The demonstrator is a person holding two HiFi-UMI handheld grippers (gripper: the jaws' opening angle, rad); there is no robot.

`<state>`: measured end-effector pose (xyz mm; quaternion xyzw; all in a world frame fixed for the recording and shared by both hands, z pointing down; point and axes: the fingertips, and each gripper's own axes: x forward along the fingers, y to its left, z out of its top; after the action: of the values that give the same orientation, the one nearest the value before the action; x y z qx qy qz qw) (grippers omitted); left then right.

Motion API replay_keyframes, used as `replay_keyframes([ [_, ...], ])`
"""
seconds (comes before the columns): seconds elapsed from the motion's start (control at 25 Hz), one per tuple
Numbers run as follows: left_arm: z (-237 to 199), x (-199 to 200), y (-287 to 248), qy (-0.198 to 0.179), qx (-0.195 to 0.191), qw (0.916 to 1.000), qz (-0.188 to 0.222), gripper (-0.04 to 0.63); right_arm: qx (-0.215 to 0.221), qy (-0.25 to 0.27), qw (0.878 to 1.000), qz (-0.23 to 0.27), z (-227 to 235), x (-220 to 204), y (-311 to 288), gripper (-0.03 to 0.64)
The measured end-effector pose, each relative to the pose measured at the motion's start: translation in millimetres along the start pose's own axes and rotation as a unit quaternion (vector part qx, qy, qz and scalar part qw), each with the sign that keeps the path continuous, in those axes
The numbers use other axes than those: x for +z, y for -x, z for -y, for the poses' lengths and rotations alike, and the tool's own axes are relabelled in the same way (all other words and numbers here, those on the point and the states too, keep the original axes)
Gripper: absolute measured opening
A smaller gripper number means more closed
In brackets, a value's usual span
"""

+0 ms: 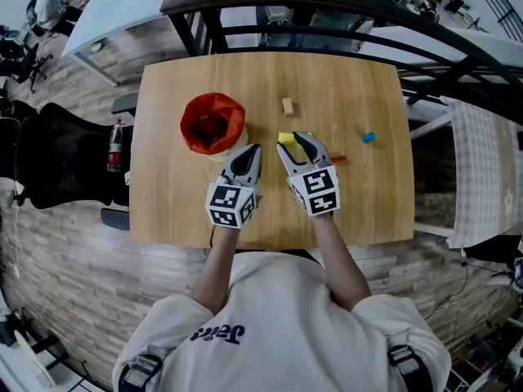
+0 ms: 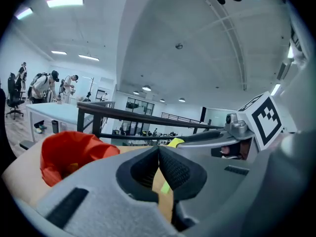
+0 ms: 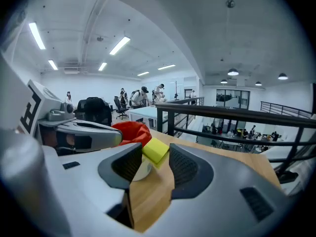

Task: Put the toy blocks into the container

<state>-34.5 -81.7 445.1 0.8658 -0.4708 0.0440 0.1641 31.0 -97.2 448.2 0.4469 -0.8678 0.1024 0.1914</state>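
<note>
Yellow block [image 3: 156, 150], square-edged, clamped by ribbed pads [image 3: 183, 166] of right gripper [image 3: 155, 156]

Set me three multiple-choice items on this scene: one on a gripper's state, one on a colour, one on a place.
1. The left gripper is:
A. wide open
B. shut, with nothing held
C. shut on a block

2. The small toy block in the right gripper is:
A. yellow
B. blue
C. tan

3. The small blue toy block lies:
A. in the left gripper
B. on a chair
C. on the light wooden table, right of the right gripper

Answers:
1 B: in the left gripper view its jaws meet with nothing between them.
2 A: the right gripper view shows yellow between the jaws.
3 C: the head view shows it on bare wood.
</note>
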Motion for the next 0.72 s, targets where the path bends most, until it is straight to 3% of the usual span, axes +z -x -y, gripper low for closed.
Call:
replay_keyframes([
  [0.4,-86.0,37.9,43.6,0.029,0.076,0.9953,0.051,0.011,0.083,0.053,0.995,0.017,-58.6,62.8,-77.5,0.179],
  [0.72,-148.3,28.3,72.7,0.045,0.131,0.9888,0.056,0.011,0.138,0.107,0.984,-0.024,-112.0,59.1,-139.6,0.179],
])
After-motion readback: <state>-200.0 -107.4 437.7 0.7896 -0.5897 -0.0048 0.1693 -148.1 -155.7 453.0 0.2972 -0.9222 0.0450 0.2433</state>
